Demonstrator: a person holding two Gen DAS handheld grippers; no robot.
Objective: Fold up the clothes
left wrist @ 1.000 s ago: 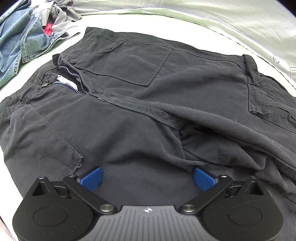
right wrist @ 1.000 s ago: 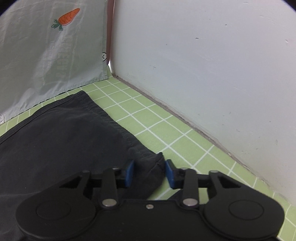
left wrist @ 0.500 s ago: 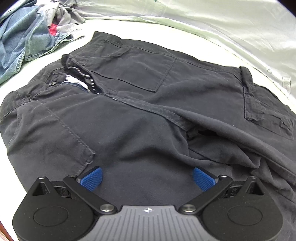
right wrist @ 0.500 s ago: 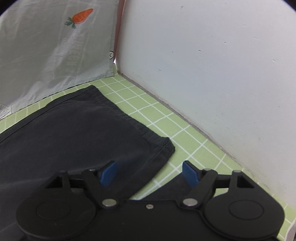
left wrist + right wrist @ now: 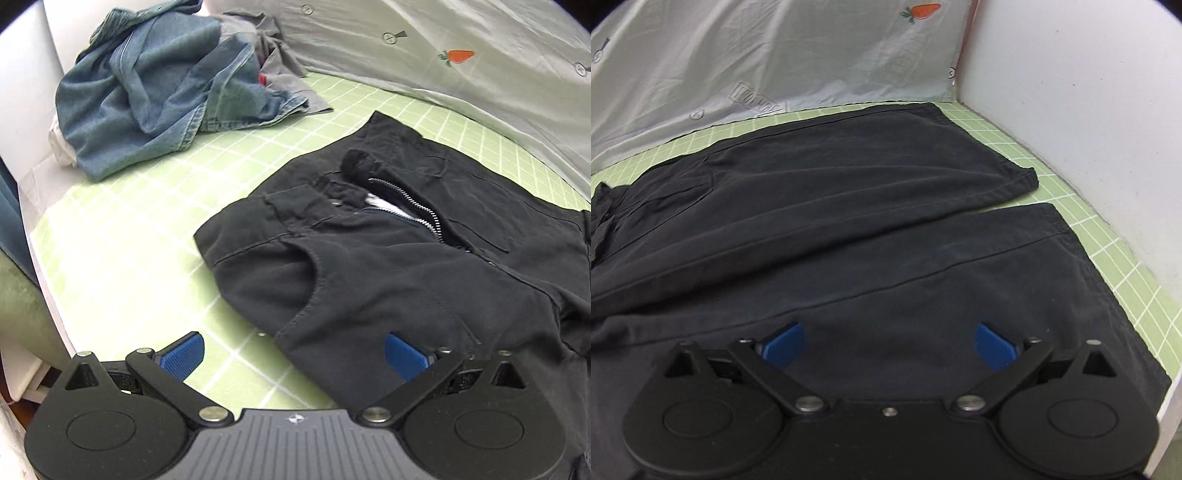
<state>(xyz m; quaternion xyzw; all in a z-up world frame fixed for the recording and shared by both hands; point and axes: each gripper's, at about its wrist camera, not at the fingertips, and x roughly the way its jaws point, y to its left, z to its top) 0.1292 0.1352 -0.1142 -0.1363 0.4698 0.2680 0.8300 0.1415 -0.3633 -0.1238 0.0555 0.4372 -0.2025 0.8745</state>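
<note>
Black trousers (image 5: 388,266) lie flat on the green checked sheet (image 5: 140,243), waist end with open zip (image 5: 410,206) in the left wrist view. My left gripper (image 5: 293,354) is open and empty, hovering at the near waist corner by the hip pocket. In the right wrist view the two trouser legs (image 5: 849,206) lie side by side, hems (image 5: 1019,177) toward the white wall. My right gripper (image 5: 888,345) is open and empty above the nearer leg.
A heap of denim and grey clothes (image 5: 166,85) lies at the far left of the bed. A pale sheet with carrot prints (image 5: 458,55) hangs behind; it also shows in the right wrist view (image 5: 798,55). A white wall (image 5: 1089,110) bounds the right side.
My right gripper let go of the leg hem, opened and drew back over the legs. My left gripper, open throughout, pulled back and left to the trousers' waist corner.
</note>
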